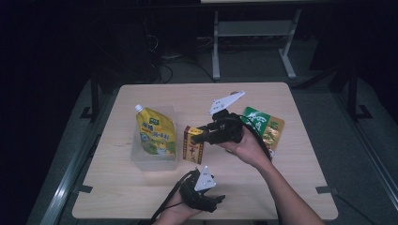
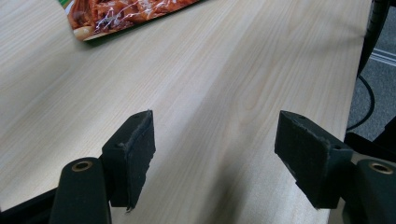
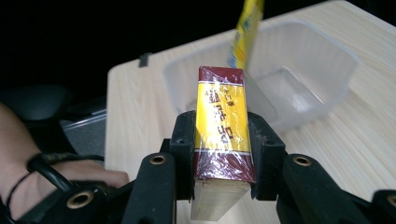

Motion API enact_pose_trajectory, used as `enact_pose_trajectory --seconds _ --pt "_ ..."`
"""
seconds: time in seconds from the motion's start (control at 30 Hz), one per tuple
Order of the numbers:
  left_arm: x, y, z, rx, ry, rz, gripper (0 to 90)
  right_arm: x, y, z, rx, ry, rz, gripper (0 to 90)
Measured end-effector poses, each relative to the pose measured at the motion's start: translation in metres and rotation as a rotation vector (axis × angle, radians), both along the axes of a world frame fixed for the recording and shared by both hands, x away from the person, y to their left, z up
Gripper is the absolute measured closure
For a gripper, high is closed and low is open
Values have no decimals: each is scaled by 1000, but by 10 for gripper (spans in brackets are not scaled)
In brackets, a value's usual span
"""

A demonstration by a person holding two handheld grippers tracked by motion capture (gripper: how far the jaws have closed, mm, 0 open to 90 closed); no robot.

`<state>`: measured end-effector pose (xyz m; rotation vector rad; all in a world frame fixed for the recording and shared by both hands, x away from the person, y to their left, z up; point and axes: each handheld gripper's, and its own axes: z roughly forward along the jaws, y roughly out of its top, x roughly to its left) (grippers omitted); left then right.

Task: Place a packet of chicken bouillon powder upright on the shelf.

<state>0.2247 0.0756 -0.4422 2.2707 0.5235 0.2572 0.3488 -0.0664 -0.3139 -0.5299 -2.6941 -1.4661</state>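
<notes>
Holding box (image 3: 223, 135) beside clear tub (image 3: 322, 79) containing yellow pouch (image 1: 156, 131).

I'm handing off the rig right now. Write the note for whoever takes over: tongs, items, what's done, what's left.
Right tongs: shut on the box, held beside the clear tub.
Left tongs: open, holding nothing, low over the table at its near edge.
Yellow pouch: standing in the tub.
Green packet: flat on the table, right of the box.
Done: pouch in tub, box gripped.
Left, by the look of it: box into the tub, perhaps the packet after.
</notes>
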Motion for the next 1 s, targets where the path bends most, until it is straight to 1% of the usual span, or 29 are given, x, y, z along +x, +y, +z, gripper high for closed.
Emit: enact_pose_trajectory --seconds 0.03,0.07,0.1,0.13,0.2,0.23,0.33,0.37,0.47,0.5,0.53,0.63,0.67,0.73,0.77,0.83,0.9,0.93,1.0 --pt "1 0 0 3 -10 -4 283 0 6 1 2 -5 17 669" --pt "1 0 0 3 -10 -4 283 0 6 1 2 -5 17 669" --pt "0 0 -1 -6 0 -3 283 -1 12 3 1 -20 36 669" --pt "0 0 -1 -6 0 -3 283 -1 12 3 1 -20 36 669" --pt "1 -1 -1 -3 1 -6 283 -1 20 6 7 -22 57 669" --pt "0 -1 -2 -13 8 -4 283 0 24 8 9 -18 64 670" --pt "0 -1 -2 -19 11 -4 283 1 32 11 13 -31 84 670" --pt "0 -1 -2 -20 10 -5 283 2 35 12 9 -39 89 669" --pt "0 0 -2 -20 11 -4 283 4 43 14 11 -38 95 669" --pt "0 0 -2 -21 12 -4 282 5 46 14 15 -42 97 669" --pt "0 0 -1 -22 11 -4 282 6 48 14 20 -33 105 670" --pt "0 0 -1 -24 12 -5 282 8 55 14 16 -40 120 670" --pt "0 0 -1 -26 12 -4 282 8 57 14 18 -35 124 669" --pt "1 0 -1 -28 14 -3 282 10 62 14 19 -45 136 669" --pt "1 0 -1 -28 14 -3 282 11 64 13 19 -32 141 669" --pt "1 0 -1 -35 16 2 282 14 68 12 9 -39 151 669" --pt "1 1 -1 -35 18 1 282 16 72 12 15 -33 152 669" --pt "2 1 -1 -35 17 0 282 17 74 11 13 -22 156 669" --pt "1 1 -1 -32 18 1 282 18 78 10 2 -32 155 669"
